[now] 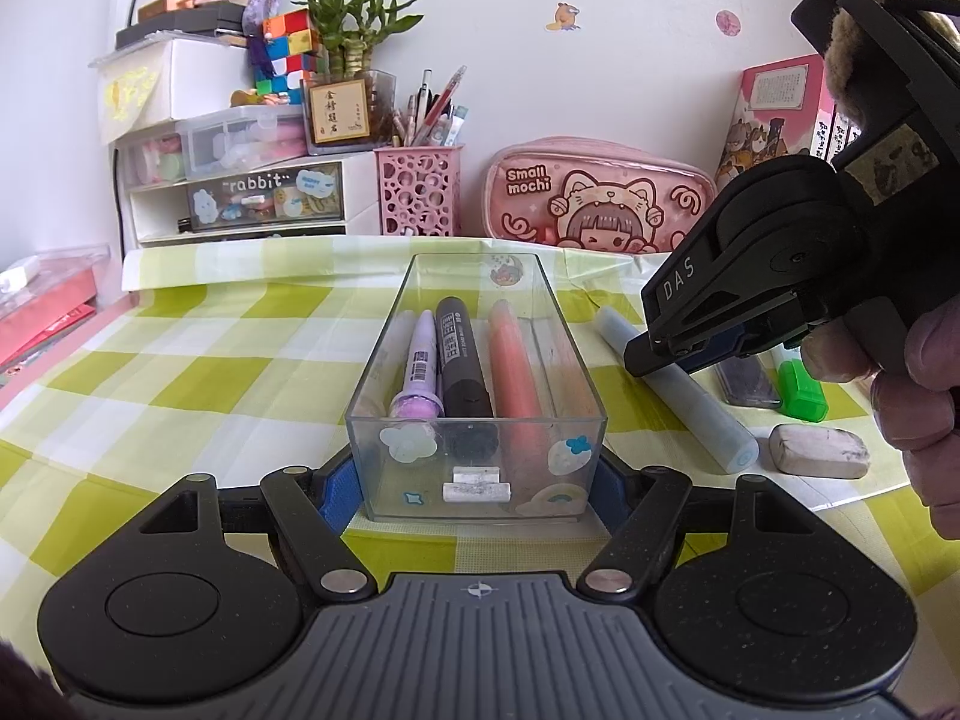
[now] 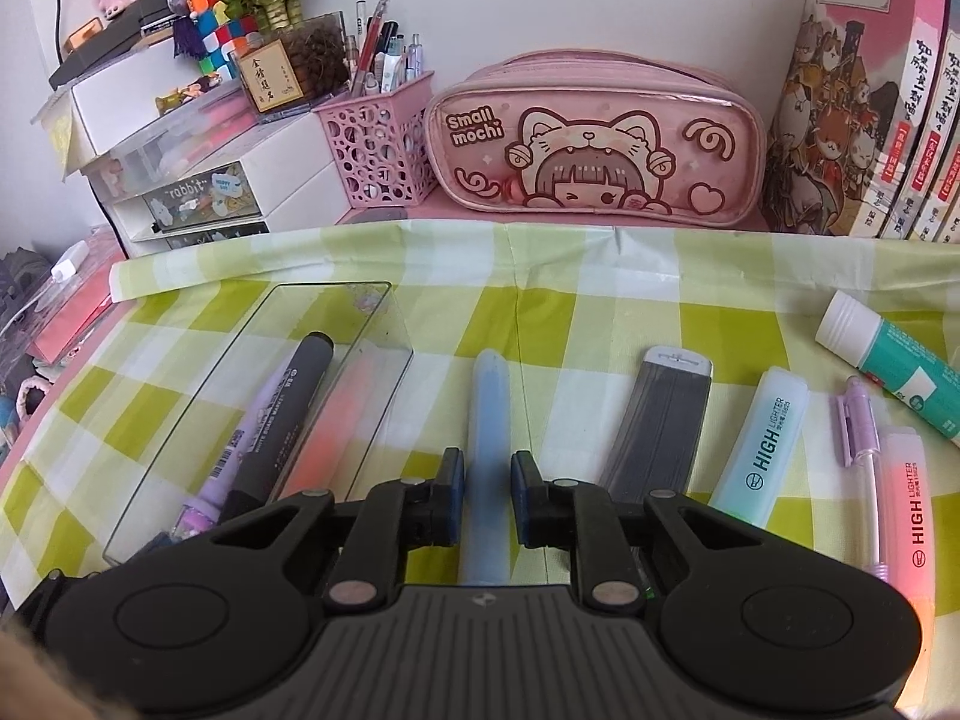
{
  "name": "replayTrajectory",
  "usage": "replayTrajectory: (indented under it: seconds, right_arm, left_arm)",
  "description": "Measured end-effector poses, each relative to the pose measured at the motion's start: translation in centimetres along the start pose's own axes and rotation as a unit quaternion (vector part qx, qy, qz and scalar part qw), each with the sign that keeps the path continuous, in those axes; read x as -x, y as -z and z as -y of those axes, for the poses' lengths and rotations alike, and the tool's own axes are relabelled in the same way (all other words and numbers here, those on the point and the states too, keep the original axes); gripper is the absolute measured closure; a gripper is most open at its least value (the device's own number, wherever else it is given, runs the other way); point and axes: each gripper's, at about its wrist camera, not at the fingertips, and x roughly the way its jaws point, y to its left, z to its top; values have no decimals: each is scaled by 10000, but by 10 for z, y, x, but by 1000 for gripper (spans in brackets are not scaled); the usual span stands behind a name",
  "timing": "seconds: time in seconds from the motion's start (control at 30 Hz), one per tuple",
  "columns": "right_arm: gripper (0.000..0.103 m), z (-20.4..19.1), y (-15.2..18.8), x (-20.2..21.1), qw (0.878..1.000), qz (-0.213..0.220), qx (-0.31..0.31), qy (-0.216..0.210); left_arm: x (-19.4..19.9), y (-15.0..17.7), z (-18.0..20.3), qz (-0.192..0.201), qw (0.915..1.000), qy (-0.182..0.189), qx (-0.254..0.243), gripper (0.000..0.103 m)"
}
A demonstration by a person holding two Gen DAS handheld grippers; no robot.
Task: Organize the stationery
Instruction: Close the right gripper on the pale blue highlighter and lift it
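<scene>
Clamping the near end of the clear plastic box (image 1: 480, 414), the left gripper (image 1: 477, 495) has its blue pads pressed against both side walls, so its jaws are closed on the box; inside lie a purple pen (image 1: 418, 363), a black marker (image 1: 459, 360) and an orange-pink highlighter (image 1: 515, 369), side by side and lengthwise; the box rests on the green-and-white checked cloth (image 1: 180, 360). Just right of it, in the right wrist view, the right gripper (image 2: 487, 489) straddles a pale blue pen (image 2: 489, 420) lying flat on the cloth; its jaws are narrowed round the pen, though a sliver of gap shows on each side and I cannot tell whether the pads touch it; a hand (image 1: 918, 408) holds this gripper from the right. Beside the blue pen lie a dark lead case (image 2: 660, 420), a light blue highlighter (image 2: 765, 444), a lilac mechanical pencil (image 2: 864, 456), a pink highlighter (image 2: 915, 510) and a glue stick (image 2: 888, 354); a white eraser (image 1: 819, 450) sits near the cloth's edge. Farther back stand a pink pen holder (image 2: 378, 144), a pink pencil case (image 2: 594, 138) and books (image 2: 870, 90) against the wall.
</scene>
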Motion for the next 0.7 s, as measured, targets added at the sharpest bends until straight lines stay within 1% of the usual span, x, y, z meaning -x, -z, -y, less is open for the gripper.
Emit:
replayTrajectory:
  seconds: [0.1,0.43,0.57,0.7]
  right_arm:
    - [83,4,-3,4,9996,8,-201,-208]
    - [83,9,-19,24,9949,188,-734,-663]
    - [83,11,-22,28,9916,179,-930,-880]
    - [83,13,-24,29,9856,122,-1226,-1157]
  left_arm:
    - [0,0,0,-1,10000,-1,0,31]
    - [0,0,0,-2,10000,-3,2,31]
    - [0,0,0,-2,10000,-3,2,31]
    - [0,0,0,-2,10000,-3,2,31]
